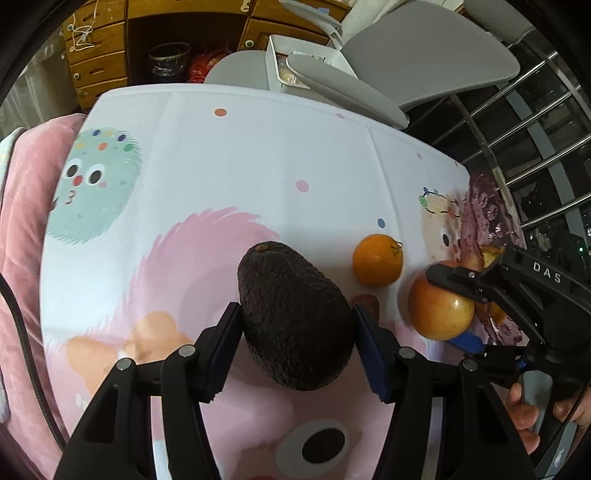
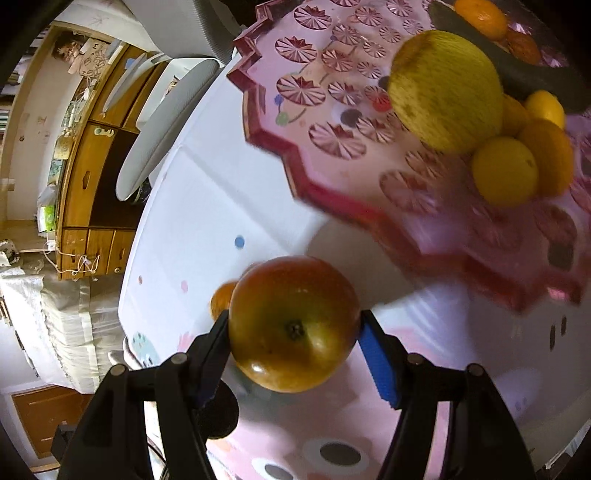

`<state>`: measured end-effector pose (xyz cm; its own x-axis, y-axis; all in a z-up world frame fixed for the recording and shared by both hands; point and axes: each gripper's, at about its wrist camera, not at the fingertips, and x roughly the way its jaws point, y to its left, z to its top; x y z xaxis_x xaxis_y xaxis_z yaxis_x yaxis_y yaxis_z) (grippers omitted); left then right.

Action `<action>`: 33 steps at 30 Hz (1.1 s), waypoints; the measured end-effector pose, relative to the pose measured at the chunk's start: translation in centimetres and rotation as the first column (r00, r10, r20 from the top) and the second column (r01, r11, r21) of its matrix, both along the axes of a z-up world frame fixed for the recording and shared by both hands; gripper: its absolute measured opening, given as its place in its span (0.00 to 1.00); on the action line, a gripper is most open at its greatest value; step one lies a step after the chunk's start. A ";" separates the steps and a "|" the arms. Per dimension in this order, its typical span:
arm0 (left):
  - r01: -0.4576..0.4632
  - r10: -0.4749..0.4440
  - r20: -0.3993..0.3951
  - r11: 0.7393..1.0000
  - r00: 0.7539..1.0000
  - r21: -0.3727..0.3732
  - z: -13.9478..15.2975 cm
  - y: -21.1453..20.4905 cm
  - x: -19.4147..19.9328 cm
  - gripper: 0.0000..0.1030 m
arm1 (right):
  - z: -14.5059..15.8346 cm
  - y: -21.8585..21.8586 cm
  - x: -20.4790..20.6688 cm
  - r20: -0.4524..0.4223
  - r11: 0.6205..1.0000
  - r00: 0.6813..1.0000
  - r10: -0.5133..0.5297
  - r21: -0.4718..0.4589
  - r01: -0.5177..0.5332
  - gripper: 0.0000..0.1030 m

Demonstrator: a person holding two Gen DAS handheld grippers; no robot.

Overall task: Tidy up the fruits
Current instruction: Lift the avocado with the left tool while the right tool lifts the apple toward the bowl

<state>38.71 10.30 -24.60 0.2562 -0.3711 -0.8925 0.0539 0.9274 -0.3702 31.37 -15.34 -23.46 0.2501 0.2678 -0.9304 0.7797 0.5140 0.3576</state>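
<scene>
My left gripper is shut on a dark, bumpy avocado, stem end pointing away, held just over the cartoon tablecloth. To its right, my right gripper is shut on a red-yellow apple. The right wrist view shows the apple pinched between both pads of the right gripper, stem end facing the camera. An orange lies on the cloth between the two held fruits. The pink cut-glass tray holds a big yellow-green fruit, small yellow fruits, an orange and a dark avocado.
The tray sits at the table's right edge. Grey chairs and a white box stand beyond the far edge, with wooden drawers behind. A pink cushion lies along the left side. A hand holds the right gripper's handle.
</scene>
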 end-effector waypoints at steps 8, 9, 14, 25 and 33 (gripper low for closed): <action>0.003 -0.003 0.060 1.000 0.998 -0.009 4.1 1.5 -3.4 0.57 | 4.0 1.5 -3.1 0.086 0.999 0.995 0.053 -0.008 -0.052 0.65; 0.006 -0.005 0.064 1.000 0.998 -0.006 4.6 1.6 -3.8 0.57 | 4.7 1.7 -3.7 0.100 0.998 0.993 0.059 -0.014 -0.058 0.65; 0.015 -0.015 0.094 1.000 0.995 0.010 8.0 1.6 -6.2 0.57 | 7.9 2.1 -6.1 0.153 0.996 0.985 0.086 -0.043 -0.080 0.65; 0.063 -0.062 0.152 0.998 0.986 -0.001 13.2 -0.9 -9.6 0.57 | 14.2 -0.1 -9.9 0.224 0.985 0.964 0.143 -0.128 -0.117 0.65; 0.048 -0.053 0.170 0.998 0.984 0.034 15.5 -4.6 -10.2 0.57 | 16.3 -4.9 -10.1 0.245 0.978 0.953 0.178 -0.151 -0.144 0.65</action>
<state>28.51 5.72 -9.12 0.3877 -0.3613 -0.8481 0.1610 0.9324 -0.3236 21.27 -20.19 -7.21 0.4479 0.2060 -0.8700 0.5734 0.6805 0.4563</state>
